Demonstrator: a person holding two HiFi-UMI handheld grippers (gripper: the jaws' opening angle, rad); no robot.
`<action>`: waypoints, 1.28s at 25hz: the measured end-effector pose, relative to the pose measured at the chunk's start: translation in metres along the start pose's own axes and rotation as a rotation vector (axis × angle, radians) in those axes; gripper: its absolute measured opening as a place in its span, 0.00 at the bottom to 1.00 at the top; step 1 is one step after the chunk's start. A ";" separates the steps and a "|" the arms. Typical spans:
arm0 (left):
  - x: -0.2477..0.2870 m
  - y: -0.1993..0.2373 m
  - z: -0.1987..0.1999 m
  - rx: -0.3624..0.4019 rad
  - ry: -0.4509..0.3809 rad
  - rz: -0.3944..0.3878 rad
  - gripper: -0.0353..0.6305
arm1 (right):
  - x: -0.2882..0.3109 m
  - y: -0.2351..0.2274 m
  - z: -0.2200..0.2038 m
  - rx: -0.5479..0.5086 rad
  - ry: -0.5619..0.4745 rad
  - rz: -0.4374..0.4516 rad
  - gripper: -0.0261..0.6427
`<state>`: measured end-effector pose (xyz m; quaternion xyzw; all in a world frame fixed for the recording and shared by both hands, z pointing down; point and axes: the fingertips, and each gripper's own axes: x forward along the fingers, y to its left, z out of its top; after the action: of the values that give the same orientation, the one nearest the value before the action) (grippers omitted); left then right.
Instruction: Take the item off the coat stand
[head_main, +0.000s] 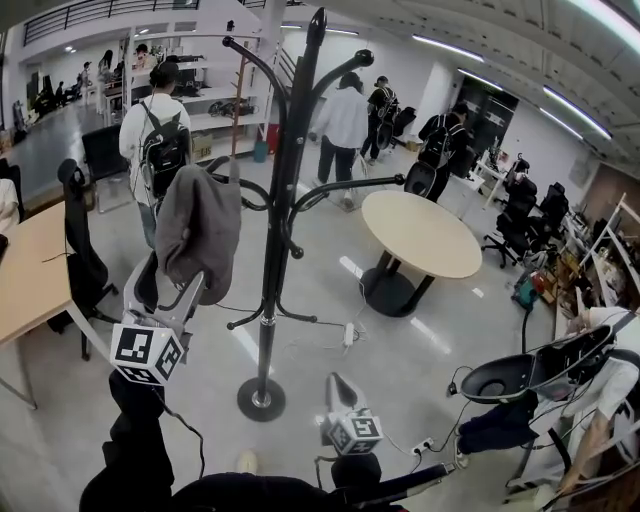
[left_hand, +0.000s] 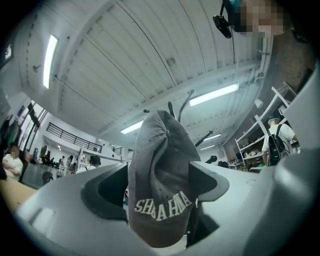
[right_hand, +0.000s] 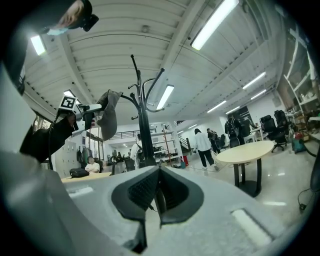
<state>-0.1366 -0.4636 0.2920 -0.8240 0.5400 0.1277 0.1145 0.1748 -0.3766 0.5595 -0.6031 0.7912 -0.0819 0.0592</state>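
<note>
A grey cap (head_main: 198, 232) with white letters hangs from a left hook of the black coat stand (head_main: 285, 180). My left gripper (head_main: 172, 282) reaches up from below, open, with the cap's lower part between its wide jaws. In the left gripper view the cap (left_hand: 160, 185) hangs folded between the two pads of that gripper (left_hand: 157, 175); I see no firm squeeze. My right gripper (head_main: 338, 385) is low, right of the stand's base, shut and holding nothing. The right gripper view shows its jaws (right_hand: 159, 172) closed, and the stand (right_hand: 145, 125) and cap (right_hand: 107, 114) beyond.
A round beige table (head_main: 420, 232) stands right of the coat stand. A wooden desk (head_main: 30, 280) and a black chair (head_main: 85, 260) are at the left. A chair with clothing (head_main: 530, 375) is at the right. Several people walk in the background. Cables lie on the floor.
</note>
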 end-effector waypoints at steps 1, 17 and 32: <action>0.001 0.000 0.000 -0.004 0.000 -0.005 0.62 | 0.000 -0.001 0.000 0.000 -0.003 -0.003 0.04; 0.003 0.008 0.001 0.009 0.001 0.042 0.28 | 0.005 0.006 0.005 0.004 0.011 -0.003 0.04; 0.002 0.016 0.011 0.020 -0.005 0.123 0.11 | -0.003 0.003 0.007 0.008 0.020 -0.009 0.04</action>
<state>-0.1514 -0.4684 0.2804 -0.7876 0.5907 0.1312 0.1164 0.1743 -0.3732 0.5522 -0.6054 0.7888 -0.0912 0.0534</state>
